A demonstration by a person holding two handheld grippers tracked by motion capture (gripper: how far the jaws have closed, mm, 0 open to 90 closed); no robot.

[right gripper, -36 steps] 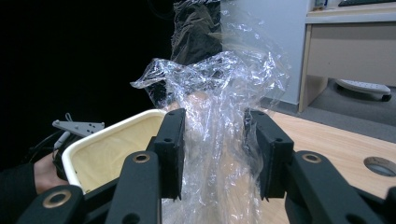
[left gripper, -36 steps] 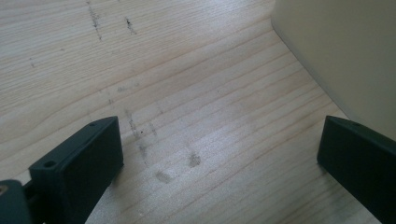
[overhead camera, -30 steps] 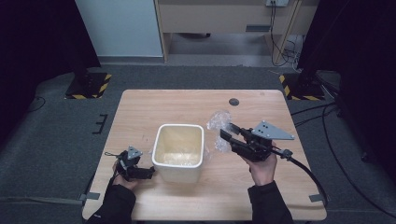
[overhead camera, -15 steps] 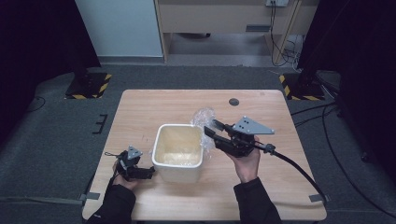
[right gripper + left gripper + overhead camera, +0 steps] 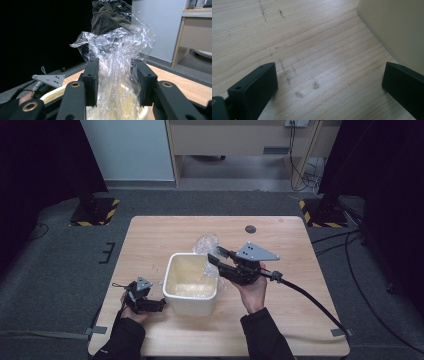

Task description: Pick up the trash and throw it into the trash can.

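A cream square bin stands mid-table. My right gripper hovers over its right rim, shut on a crumpled sheet of clear plastic wrap. In the right gripper view the plastic wrap bunches up between the jaws of the right gripper and hangs down toward the bin's rim. My left gripper rests low on the table against the bin's left side. The left gripper is open with bare wood between its jaws, and the bin's wall is at the right.
The wooden table has a small dark round mark near its far edge. A black cable trails from the right gripper across the table's right side. Dark floor and a wooden desk lie beyond.
My right gripper has carried the plastic wrap leftward from the table's right side to above the bin's right rim. The left gripper has stayed put.
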